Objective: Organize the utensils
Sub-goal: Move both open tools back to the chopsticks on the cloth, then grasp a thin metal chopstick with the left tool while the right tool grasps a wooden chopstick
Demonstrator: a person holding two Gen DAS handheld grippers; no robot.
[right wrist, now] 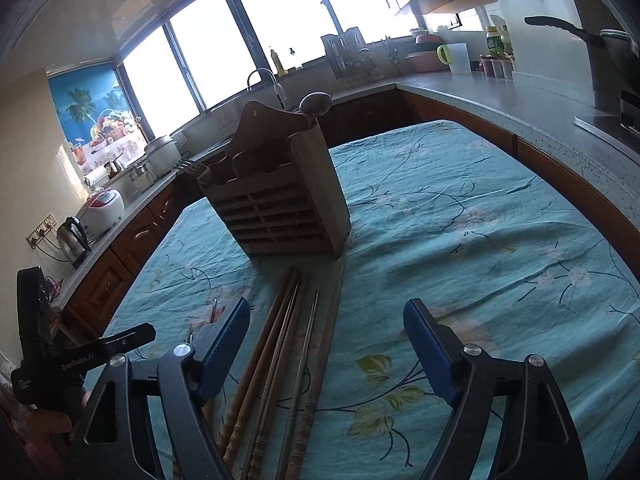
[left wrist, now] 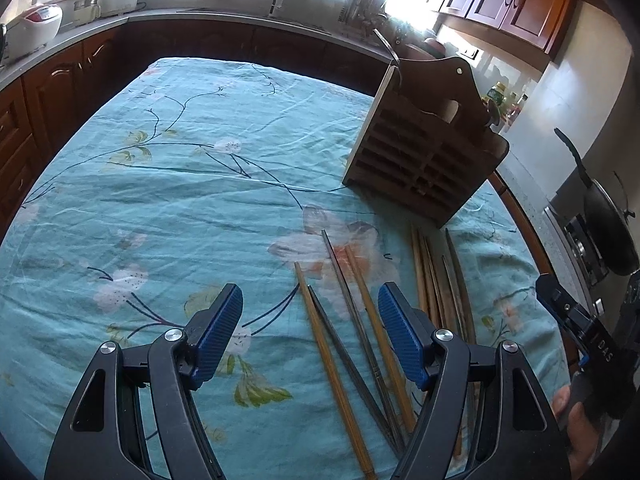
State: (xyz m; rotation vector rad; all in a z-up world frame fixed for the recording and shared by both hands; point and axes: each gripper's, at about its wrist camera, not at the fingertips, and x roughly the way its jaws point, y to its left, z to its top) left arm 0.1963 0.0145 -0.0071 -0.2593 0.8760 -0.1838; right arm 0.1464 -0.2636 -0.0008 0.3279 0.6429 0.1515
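Down on the teal floral cloth (left wrist: 168, 184) lie two groups of chopsticks: four loose ones (left wrist: 352, 320) fanned between the left gripper's (left wrist: 310, 332) blue pads, and a tighter bundle (right wrist: 280, 344) nearer the wooden holder (left wrist: 424, 148). Both tools stand wide with nothing gripped; the left gripper hangs over the loose four without touching them, and the right gripper (right wrist: 326, 346) has the bundle lying between its jaws, closer to the left pad. The holder stands upright on the cloth just beyond the bundle's tips, a spoon (right wrist: 316, 104) poking from its top. Readable writing is sparse: "DAS" on the right tool's body in the left view, and something like "GrenTrobot.AI" on the left tool's black body (right wrist: 76, 356) in the right view.
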